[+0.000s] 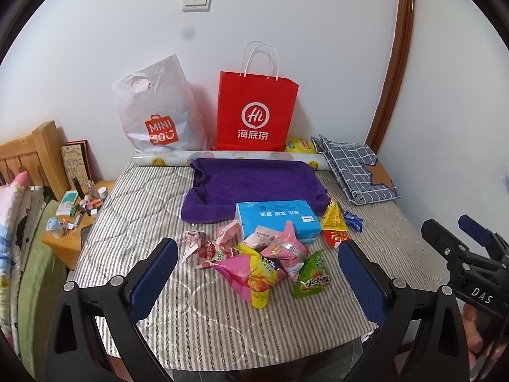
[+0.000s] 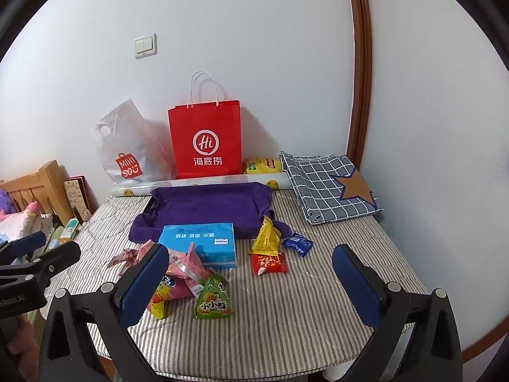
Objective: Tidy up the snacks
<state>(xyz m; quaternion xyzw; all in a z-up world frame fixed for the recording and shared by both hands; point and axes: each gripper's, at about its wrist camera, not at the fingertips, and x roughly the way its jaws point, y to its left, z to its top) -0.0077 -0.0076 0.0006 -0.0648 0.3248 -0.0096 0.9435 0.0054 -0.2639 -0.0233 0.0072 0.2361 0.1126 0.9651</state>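
Both the left gripper [image 1: 257, 273] and right gripper [image 2: 251, 283] hang wide, holding nothing. Lower centre lies the snack pile [image 1: 254, 261]: light, crinkly, slippery packets, probably best pinched at a sealed edge. The green packet [image 2: 213, 299] points its tip up-frame. Behind, the stiff blue box [image 2: 198, 243] runs left-right.
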